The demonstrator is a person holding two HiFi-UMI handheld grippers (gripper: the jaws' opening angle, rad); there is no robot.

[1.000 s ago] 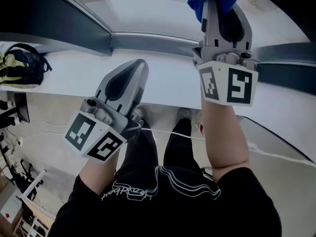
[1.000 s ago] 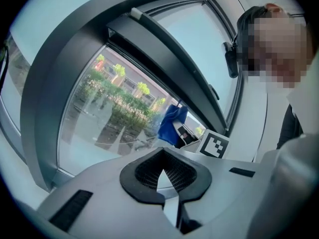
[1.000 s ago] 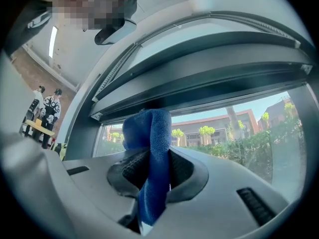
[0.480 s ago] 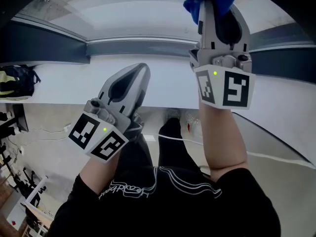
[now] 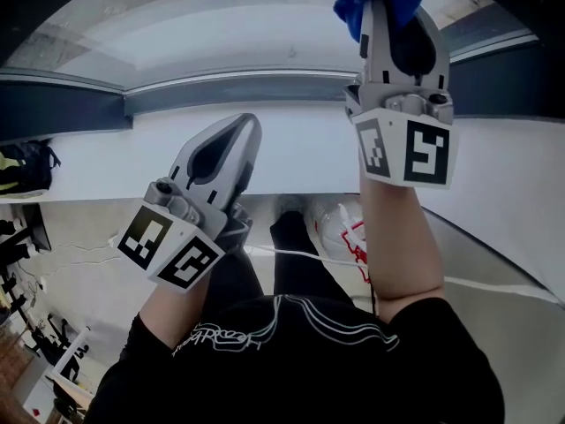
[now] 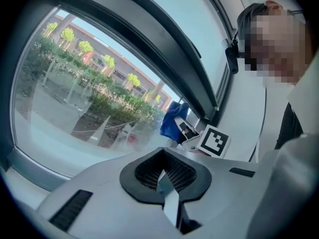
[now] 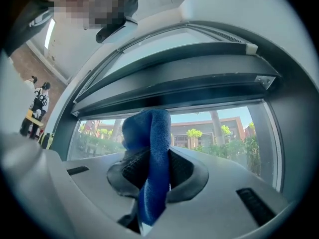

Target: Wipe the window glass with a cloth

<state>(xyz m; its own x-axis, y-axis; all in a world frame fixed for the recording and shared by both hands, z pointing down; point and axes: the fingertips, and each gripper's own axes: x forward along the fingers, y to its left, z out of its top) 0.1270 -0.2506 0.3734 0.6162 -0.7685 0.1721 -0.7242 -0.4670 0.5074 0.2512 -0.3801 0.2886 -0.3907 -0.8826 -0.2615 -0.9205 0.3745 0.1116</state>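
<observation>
Now your view has swung along the window. The window glass (image 5: 238,34) and its dark frame (image 5: 221,95) sit further left in the head view than a second ago. The frame's upright at top left has slid out of sight, and the backpack (image 5: 22,168) on the white sill (image 5: 291,148) is nearly off the left edge. Your legs have shifted too, so I judge that you are stepping sideways to a fresh stretch of pane rather than scrubbing in one spot.

Both claws keep much the same places. The right claw (image 5: 391,11) stays raised at the top of the head view, clamped tight on the cloth (image 7: 154,148). The left claw (image 6: 163,180) hangs lower over the sill, its jaws together with nothing between them.

The cloth is deep blue and fluffy, like microfibre. It is pinched in a fold, with a bunched wad standing beyond the tips towards the glass and a tail hanging below the pads. Whether that wad touches the pane, I cannot tell. The glass looks clear, and trees and buildings show through it plainly.
</observation>
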